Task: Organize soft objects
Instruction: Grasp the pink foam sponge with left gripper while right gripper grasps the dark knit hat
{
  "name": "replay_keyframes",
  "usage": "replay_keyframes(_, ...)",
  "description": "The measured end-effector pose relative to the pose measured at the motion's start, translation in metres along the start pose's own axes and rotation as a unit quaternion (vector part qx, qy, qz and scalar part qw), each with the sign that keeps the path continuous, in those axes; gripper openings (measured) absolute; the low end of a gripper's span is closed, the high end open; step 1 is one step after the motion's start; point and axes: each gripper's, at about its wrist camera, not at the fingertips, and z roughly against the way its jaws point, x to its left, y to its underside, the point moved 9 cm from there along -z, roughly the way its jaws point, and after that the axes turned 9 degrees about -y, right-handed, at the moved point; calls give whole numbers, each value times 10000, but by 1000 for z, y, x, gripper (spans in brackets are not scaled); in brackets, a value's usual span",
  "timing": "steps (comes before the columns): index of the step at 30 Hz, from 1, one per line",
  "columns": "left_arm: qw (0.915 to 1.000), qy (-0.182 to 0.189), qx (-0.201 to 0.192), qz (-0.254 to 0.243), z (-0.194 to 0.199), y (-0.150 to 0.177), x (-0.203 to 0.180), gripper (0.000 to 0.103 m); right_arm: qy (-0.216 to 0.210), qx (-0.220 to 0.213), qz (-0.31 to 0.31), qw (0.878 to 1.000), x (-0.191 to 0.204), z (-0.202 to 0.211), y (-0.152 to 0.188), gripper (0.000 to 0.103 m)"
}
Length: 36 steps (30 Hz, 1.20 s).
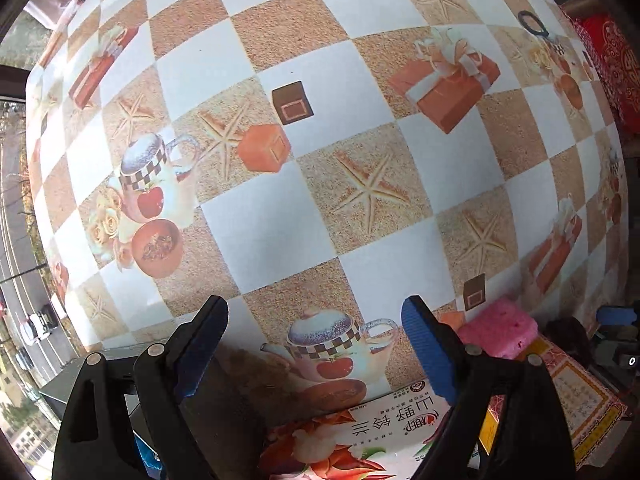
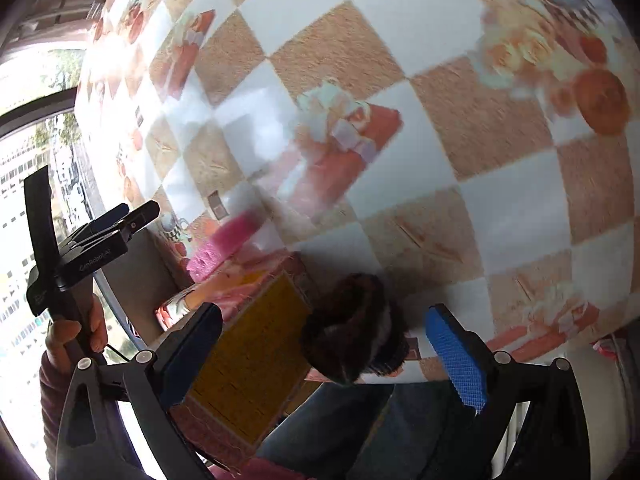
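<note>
Overhead, both grippers hang above a table [image 1: 280, 216] covered in a checkered cloth printed with starfish, teapots and gift boxes.

Left gripper [image 1: 314, 344]: jaws spread wide, nothing between them, only a printed teapot on the cloth below. At 6 o'clock in its view a printed food packet [image 1: 360, 440] lies at the near table edge. Pink sponge [image 1: 498, 332] at 4 o'clock, just outside the right finger, resting against a red-and-yellow patterned flat box [image 1: 576, 396] that overhangs the near edge. A dark furry item [image 1: 568, 332] sits just right of the sponge. Small black loop object [image 1: 534, 24] near the far right edge at 1 o'clock. From 9 through 12 to 3 o'clock the cloth carries only its prints; table edge curves down the left at 9 o'clock, window and street beyond.

Right gripper [image 2: 324, 356]: jaws wide apart, gripping nothing. The dark furry item [image 2: 352, 328] lies between the fingers' line of sight, at the near edge, touching the flat box [image 2: 252, 344] at 7 o'clock. Pink sponge [image 2: 224, 244] at 10 o'clock beyond the box, motion-blurred. The left gripper [image 2: 116, 220] shows at 9 o'clock, held by a hand [image 2: 76, 332]. The cloth from 12 to 3 o'clock shows prints only.
</note>
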Motion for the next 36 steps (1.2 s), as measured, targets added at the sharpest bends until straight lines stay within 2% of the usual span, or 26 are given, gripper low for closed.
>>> replay_keyframes(2,9999,2,-22,100,4,5,10,91,173,322,296,9989,13,-17,-12,102)
replay_keyframes(4,9998,22,-39,194,8,12,18,91,535,641,508,9952,19,-34,-23,102)
replay_keyframes(7,9993,130,-19,346,12,30,28,91,1047,1208,837,9836,26,-60,-27,102)
replay_keyframes(9,9988,196,6,441,12,41,35,91,1240,1478,1015,9760,36,-75,-29,102)
replay_keyframes(11,9983,227,27,538,11,48,38,91,954,1213,1138,9814,58,-79,-44,102)
replay_keyframes(13,9979,267,42,589,11,53,39,91,154,540,1032,9931,85,-67,-69,102)
replay_keyframes(14,9979,289,29,582,9,61,35,91,-30,277,942,9952,91,-58,-78,102)
replay_keyframes(16,9983,323,-38,486,10,66,37,91,194,70,944,9953,87,-42,-86,102)
replay_keyframes(17,9986,340,-72,406,13,55,20,91,373,67,1027,9940,82,-36,-83,102)
replay_keyframes(21,9994,329,-71,-6,8,47,-11,91,947,-126,997,9904,32,-5,-61,102)
replay_keyframes(23,9989,440,19,-146,3,43,-24,91,996,-349,733,9917,1,11,-44,102)
replay_keyframes(26,9964,751,319,-231,-5,41,-41,91,753,-689,484,9936,-38,32,-19,102)
replay_keyframes(28,9933,991,567,-190,-11,40,-46,91,690,-872,688,9914,-51,43,1,102)
replay_keyframes(30,9891,1189,861,-57,-15,46,-46,91,891,-897,1059,9863,-61,44,24,102)
replay_keyframes(32,9832,1399,1159,185,-22,50,-44,91,1010,-859,1350,9819,-65,38,45,102)
replay_keyframes(36,9695,1746,1542,758,-40,55,-26,91,932,-679,1848,9760,-57,15,77,102)
